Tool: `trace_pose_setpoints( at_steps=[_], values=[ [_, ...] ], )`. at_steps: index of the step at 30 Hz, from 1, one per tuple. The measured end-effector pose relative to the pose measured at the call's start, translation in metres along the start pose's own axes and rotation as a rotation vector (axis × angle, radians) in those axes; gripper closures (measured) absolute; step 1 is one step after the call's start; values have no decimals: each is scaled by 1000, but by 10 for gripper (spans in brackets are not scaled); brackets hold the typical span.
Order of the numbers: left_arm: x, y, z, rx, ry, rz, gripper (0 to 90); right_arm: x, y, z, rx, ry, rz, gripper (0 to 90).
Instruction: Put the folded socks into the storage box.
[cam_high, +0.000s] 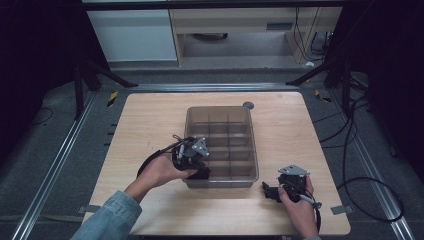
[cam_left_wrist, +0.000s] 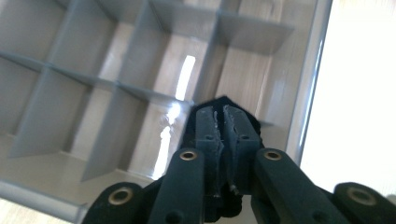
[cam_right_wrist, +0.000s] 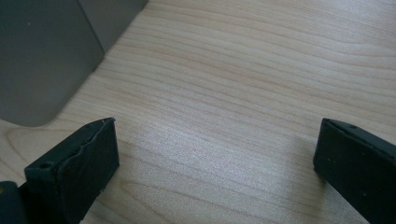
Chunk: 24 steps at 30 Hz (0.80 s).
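A clear grey plastic box (cam_high: 255, 150) with inner dividers stands in the middle of the wooden table (cam_high: 150, 120). My left gripper (cam_high: 202, 171) hangs over the box's near left corner, held by a hand in a denim sleeve. In the left gripper view its jaws (cam_left_wrist: 223, 125) are shut tight with nothing visible between them, above the divided compartments (cam_left_wrist: 140, 91). My right gripper (cam_high: 268, 191) rests low over the table just right of the box's near right corner. Its jaws (cam_right_wrist: 217, 126) stand wide open over bare wood, and a rounded box corner (cam_right_wrist: 42, 60) shows at upper left.
A small grey round disc (cam_high: 248, 105) lies on the table just behind the box. Black cables (cam_high: 350, 150) trail off the right side. Metal rails and dark stand legs flank the table on the floor.
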<state>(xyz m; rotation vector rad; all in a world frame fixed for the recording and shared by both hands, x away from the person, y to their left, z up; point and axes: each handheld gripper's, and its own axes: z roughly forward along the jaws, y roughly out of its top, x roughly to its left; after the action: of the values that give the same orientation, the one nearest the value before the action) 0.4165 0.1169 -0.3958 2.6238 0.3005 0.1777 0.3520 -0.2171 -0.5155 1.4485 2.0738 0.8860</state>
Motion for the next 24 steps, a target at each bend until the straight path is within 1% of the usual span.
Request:
trace_pose_setpoints(
  at_steps=[1, 2, 3, 4, 6, 7, 9, 10, 11, 13, 15, 16, 17, 18, 21, 24],
  values=[
    [0, 0, -2, -9, 14, 2, 809, 0, 0, 0, 0, 1, -1, 4],
    [0, 1, -3, -22, 32, -2, 771, 0, 0, 0, 0, 1, 0, 4],
    [0, 1, -5, -47, 54, -11, 695, 0, 0, 0, 0, 1, -2, 4],
    [1, 1, -6, -62, 74, -22, 572, 0, 0, 0, 0, 1, -2, 4],
    [4, 0, -9, -79, 94, -44, 364, 0, 0, 0, 0, 2, 0, 4],
    [5, -1, -11, -88, 103, -59, 283, 0, 0, 0, 0, 2, 0, 4],
    [7, -4, -15, -115, 119, -91, 185, 0, 0, 0, -1, 1, -2, 4],
    [8, -7, -17, -122, 133, -104, 120, 0, 0, 0, -1, 0, -1, 4],
    [9, -9, -20, -134, 146, -118, 83, 1, 0, 0, -1, 1, 0, 4],
    [10, -16, -26, -158, 160, -138, 46, 1, 0, 0, -1, 0, 1, 4],
    [13, -23, -32, -181, 167, -147, 39, 1, 0, 0, -1, 1, 1, 4],
    [15, -29, -37, -196, 191, -171, 37, 1, 0, 0, -1, 1, 1, 4],
    [15, -29, -37, -196, 191, -171, 36, 1, 0, 0, -1, 1, 1, 4],
    [17, -33, -40, -206, 199, -187, 36, 1, 0, 0, -1, 1, 1, 4],
    [20, -43, -46, -223, 200, -210, 35, 1, 0, 0, -1, 0, 1, 4],
    [22, -58, -53, -214, 213, -229, 33, 1, 0, 0, -1, 1, 1, 4]
  ],
)
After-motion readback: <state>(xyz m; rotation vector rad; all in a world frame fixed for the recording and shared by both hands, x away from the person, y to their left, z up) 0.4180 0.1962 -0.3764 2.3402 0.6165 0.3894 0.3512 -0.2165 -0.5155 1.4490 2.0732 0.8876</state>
